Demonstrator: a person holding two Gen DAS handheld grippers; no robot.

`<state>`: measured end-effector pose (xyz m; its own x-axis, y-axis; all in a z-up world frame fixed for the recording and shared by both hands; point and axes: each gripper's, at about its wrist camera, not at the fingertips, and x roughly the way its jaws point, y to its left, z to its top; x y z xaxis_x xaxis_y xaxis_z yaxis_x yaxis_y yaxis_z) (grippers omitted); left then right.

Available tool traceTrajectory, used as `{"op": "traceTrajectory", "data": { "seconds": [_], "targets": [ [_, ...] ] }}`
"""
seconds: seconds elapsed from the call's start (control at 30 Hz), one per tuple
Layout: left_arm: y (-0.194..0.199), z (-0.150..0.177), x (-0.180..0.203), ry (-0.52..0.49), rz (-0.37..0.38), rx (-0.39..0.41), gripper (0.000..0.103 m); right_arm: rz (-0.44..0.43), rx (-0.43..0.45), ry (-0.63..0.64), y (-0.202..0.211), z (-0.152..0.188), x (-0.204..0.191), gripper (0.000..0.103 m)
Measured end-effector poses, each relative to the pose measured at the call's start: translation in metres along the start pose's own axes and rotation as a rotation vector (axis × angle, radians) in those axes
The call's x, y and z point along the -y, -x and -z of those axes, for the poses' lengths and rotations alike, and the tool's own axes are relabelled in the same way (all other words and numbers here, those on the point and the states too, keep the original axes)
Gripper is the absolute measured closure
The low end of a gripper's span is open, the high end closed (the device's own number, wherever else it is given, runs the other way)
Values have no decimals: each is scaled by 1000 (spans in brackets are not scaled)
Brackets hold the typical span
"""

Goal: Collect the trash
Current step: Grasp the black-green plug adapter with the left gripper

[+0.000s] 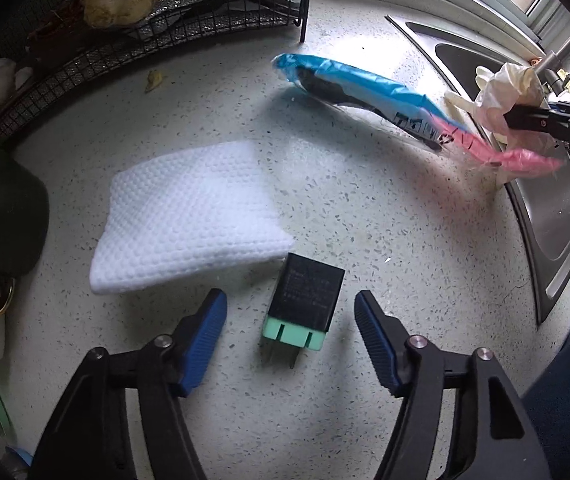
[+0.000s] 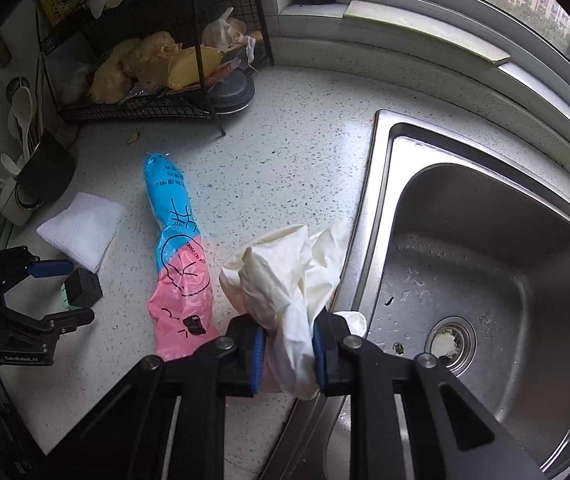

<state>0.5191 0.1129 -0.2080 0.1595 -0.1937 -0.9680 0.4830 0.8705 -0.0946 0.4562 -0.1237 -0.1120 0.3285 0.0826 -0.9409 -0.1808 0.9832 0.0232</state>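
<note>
Your left claw points steeply down at the speckled bench, its blue pads standing apart on either side of a small black box with a mint-green end. There is a clear gap at each side of the box, so nothing is gripped. The box lies flat on the bench, its far corner just beside the folded white cloth.

Your right claw also tips downward, at the bench edge next to the steel sink. Its pads are pinched nearly together on a crumpled cream-white glove, which bunches up above the pads and spills toward the sink rim. In the left view that same glove shows at the tip of the right claw, over the sink edge.

The blue and pink plastic bag stretches along the bench between the two claws. Its pink end runs behind your right claw's left finger, so you cannot see whether it is caught there too. In the left view the bag is smeared by motion blur and looks raised at the pink end, but contact with the bench is hard to judge.

The black wire rack at the back holds lumpy yellow-brown items that cannot be made out for certain. A small yellowish scrap lies on the bench just in front of it. The print on the box is too faint to read.
</note>
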Motion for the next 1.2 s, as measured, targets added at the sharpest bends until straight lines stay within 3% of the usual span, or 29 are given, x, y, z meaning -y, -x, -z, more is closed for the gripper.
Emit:
{"op": "traceTrajectory", "data": {
  "seconds": [0.13, 0.2, 0.27, 0.47, 0.73, 0.97, 1.2],
  "targets": [
    [0, 1, 7, -21, 20, 7, 56, -1, 15, -15, 8, 3, 3, 85],
    [0, 0, 9, -25, 14, 12, 69, -3, 21, -11, 13, 5, 4, 85],
    [1, 1, 10, -26, 11, 15, 74, -1, 23, -8, 15, 6, 3, 85],
    [8, 9, 17, -9, 40, 11, 75, -8, 41, -4, 26, 15, -2, 85],
    [46, 16, 46, -11, 70, 97, 75, -14, 87, 28, 55, 37, -7, 85],
    [76, 19, 81, -18, 50, 157, 75, -26, 117, 62, 77, 58, -2, 85],
    [108, 48, 120, -1, 13, 195, 76, -64, 141, 111, 99, 89, 4, 86]
  ]
}}
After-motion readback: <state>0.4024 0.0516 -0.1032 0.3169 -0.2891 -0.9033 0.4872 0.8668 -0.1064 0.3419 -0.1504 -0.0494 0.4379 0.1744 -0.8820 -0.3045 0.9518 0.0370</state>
